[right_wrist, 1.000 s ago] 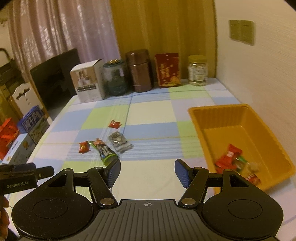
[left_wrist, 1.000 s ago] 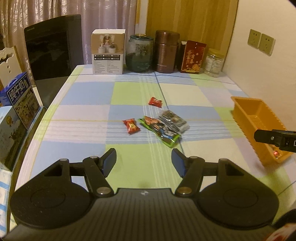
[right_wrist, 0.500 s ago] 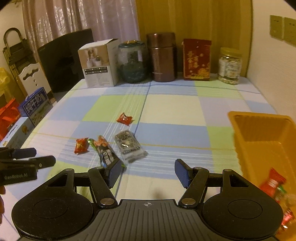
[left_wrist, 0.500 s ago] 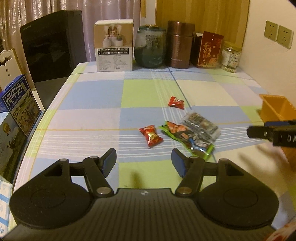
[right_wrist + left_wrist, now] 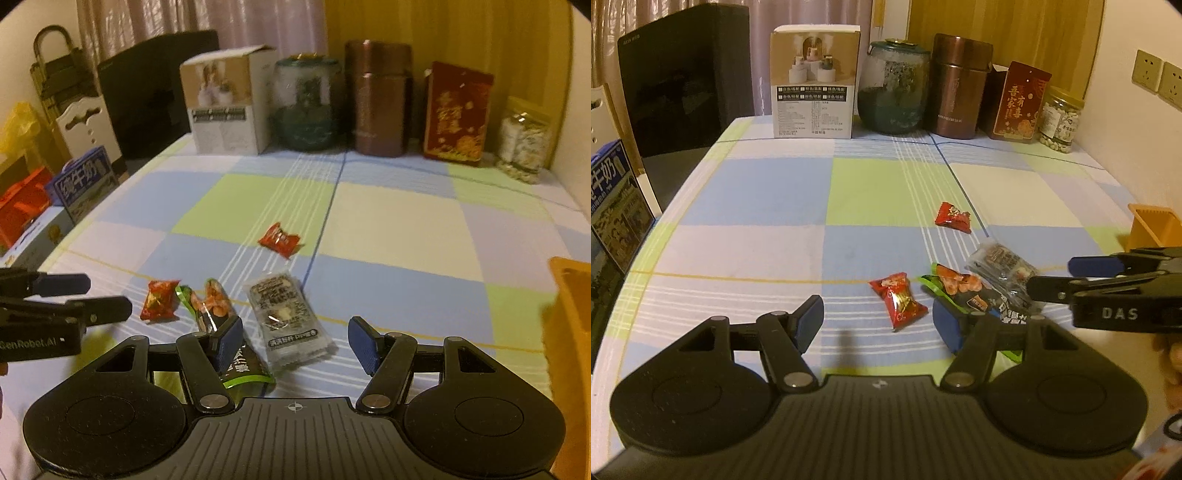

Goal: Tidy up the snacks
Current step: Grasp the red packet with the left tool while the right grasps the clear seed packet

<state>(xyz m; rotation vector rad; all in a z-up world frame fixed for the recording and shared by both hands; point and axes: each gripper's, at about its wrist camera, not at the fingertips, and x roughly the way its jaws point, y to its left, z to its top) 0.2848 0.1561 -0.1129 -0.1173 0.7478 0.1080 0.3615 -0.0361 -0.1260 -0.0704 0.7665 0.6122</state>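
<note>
Above 4 snack packets [image 5: 287,318], both hand-held grippers [image 5: 294,341] half-open, empty.

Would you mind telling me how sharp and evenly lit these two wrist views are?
Left wrist view: warm, dim light, mostly sharp, label on the white box legible; fisheye bends the table edge. Right wrist view: motion-blurred, the white box and glass jar smeared, the orange bin soft at the right border.

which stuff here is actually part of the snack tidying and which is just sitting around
Job:
- red candy
- second red candy
- green snack pack
- clear snack packet
- orange bin

Just there:
- white box
- glass jar
- brown canister
- red box
</note>
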